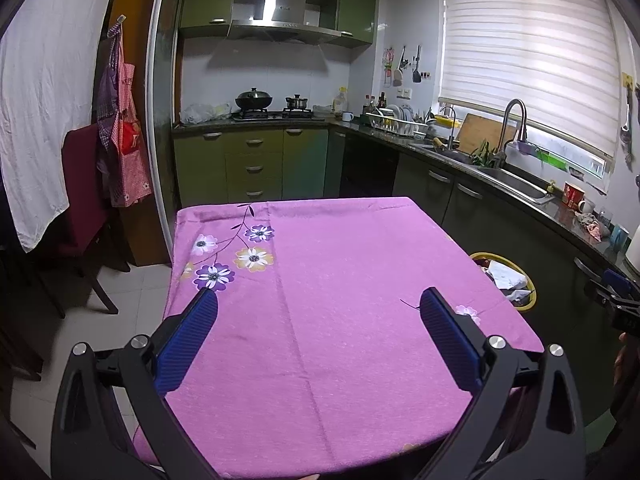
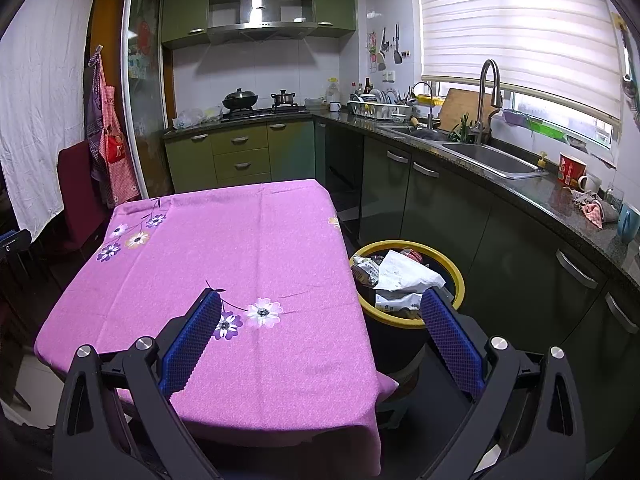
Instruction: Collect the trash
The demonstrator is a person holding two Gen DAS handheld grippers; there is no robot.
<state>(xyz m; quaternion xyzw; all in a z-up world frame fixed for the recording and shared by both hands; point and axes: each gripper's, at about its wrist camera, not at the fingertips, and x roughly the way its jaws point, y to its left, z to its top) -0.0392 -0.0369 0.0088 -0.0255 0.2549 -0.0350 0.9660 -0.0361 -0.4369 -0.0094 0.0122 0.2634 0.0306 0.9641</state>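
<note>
Tablecloth (image 2: 248,248) surface bare, 10 to 1 o'clock open. Bin (image 2: 456,276) at 2 o'clock, beside table edge, paper-filled. Counter (image 2: 532,196) bounds 3 o'clock side.

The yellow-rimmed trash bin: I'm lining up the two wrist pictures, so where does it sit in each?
Left wrist: the trash bin peeks out at right of centre, mostly hidden behind the table's right edge.
Right wrist: the trash bin is in full view, right of centre, holding crumpled paper.
Shared landmark: the pink flowered tablecloth, directly left of the bin in both.
</note>
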